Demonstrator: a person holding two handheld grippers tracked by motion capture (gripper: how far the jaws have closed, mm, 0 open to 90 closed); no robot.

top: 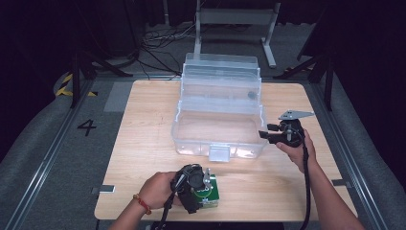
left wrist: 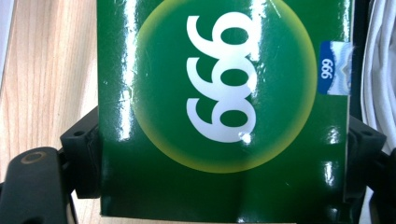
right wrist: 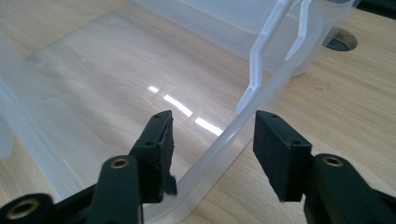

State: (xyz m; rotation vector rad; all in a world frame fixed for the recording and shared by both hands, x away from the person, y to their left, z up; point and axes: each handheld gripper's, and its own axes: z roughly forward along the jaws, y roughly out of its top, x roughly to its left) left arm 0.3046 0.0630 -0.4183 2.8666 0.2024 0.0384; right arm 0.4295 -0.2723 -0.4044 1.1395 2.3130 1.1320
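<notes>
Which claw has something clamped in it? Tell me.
The left claw, near the table's front edge: its jaws press both sides of the green box. The right claw just straddles the clear bin's rim, open.

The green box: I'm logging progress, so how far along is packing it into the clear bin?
Done: the clear plastic bin stands open, lid up, with nothing visible inside. In hand: the left gripper is clamped on the green box at the table's near edge; the right gripper straddles the bin's rim, jaws open. Left: lifting the box in, probably closing the lid.
</notes>
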